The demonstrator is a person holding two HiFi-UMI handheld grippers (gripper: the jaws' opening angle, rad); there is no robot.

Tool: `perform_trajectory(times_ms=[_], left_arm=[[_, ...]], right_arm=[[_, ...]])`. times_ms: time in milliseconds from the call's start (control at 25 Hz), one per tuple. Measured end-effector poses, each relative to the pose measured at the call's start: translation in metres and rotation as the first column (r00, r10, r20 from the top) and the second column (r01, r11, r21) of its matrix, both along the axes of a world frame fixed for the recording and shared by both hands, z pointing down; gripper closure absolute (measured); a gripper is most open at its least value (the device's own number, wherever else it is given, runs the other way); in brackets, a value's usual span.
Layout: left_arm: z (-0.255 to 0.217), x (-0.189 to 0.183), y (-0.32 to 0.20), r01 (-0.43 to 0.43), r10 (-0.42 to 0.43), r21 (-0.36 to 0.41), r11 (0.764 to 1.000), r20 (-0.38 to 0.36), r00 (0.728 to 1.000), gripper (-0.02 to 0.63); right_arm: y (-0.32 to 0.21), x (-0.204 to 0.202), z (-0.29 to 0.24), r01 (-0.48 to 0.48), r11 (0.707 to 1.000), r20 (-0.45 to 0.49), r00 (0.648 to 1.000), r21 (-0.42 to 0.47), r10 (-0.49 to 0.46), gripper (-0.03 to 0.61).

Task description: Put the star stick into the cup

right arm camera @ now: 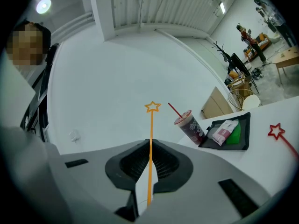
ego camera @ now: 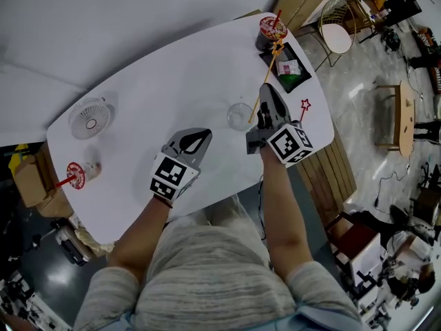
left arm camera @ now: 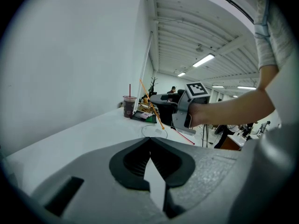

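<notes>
Left to right, then: note small fan [ego camera: 89,118] at far-left end of table [ego camera: 172,95] and red-lidded cup [ego camera: 78,174] w/ straw near that edge, both well apart from action, prob. just clutter. Next, find left gripper [ego camera: 200,141], jaws pressed together on nothing, confirmed in own view [left arm camera: 150,146]. Parked low over tabletop left of clear cup [ego camera: 240,116], forearm stretched fwd, nose tipped slightly down, likely to keep out of way yet near enough to steady cup. Just right of cup, see right gripper [ego camera: 266,95] clenched on orange star stick [ego camera: 269,69], held roughly level, marker cube toward body, forearm straight out. Pinched partway along stick [right arm camera: 151,129], w/ star end jutting past jaws toward far end of table and plain tail slanting back just beside cup rim, apparently so tail can go in 1st. Not in cup yet, judging by head view. Further right, spot 2nd star stick [ego camera: 304,107], red, lying flat near table edge. Beyond that, dark tray [ego camera: 296,81] w/ packets and lidded drink [ego camera: 272,27] at far corner, well apart from clear cup.
</notes>
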State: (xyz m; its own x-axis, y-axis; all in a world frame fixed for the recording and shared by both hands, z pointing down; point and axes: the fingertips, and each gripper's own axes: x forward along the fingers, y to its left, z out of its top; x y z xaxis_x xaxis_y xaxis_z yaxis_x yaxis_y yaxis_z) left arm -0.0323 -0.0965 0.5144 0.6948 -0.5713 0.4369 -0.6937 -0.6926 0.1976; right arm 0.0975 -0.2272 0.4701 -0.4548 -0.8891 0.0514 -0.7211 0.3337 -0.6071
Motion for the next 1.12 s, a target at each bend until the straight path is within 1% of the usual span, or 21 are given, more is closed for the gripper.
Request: perform_trajectory(times_ms=[480,920,1120], left_arm=[[-0.002,0.003,-0.004,0.005,-0.005,0.000,1.000,-0.010,1.000,0.600],[-0.007,0.011,0.000,-0.009,0.010,0.011,1.000,-0.016,1.000,0.600],[-0.007,0.013,0.003,-0.014,0.015,0.010,1.000,-0.019,1.000,0.600]], right_arm=[[0.018,0.000,0.013,0.036,0.999,-0.066,0.997,-0.014,-0.037,0.566],[0.039,-0.010,0.007,0.087,0.996,-0.157,0.984,0.017,-0.084,0.566],[0.050,-0.012,0.012,0.100,0.995,-0.180,0.979,0.007,-0.097,0.566]])
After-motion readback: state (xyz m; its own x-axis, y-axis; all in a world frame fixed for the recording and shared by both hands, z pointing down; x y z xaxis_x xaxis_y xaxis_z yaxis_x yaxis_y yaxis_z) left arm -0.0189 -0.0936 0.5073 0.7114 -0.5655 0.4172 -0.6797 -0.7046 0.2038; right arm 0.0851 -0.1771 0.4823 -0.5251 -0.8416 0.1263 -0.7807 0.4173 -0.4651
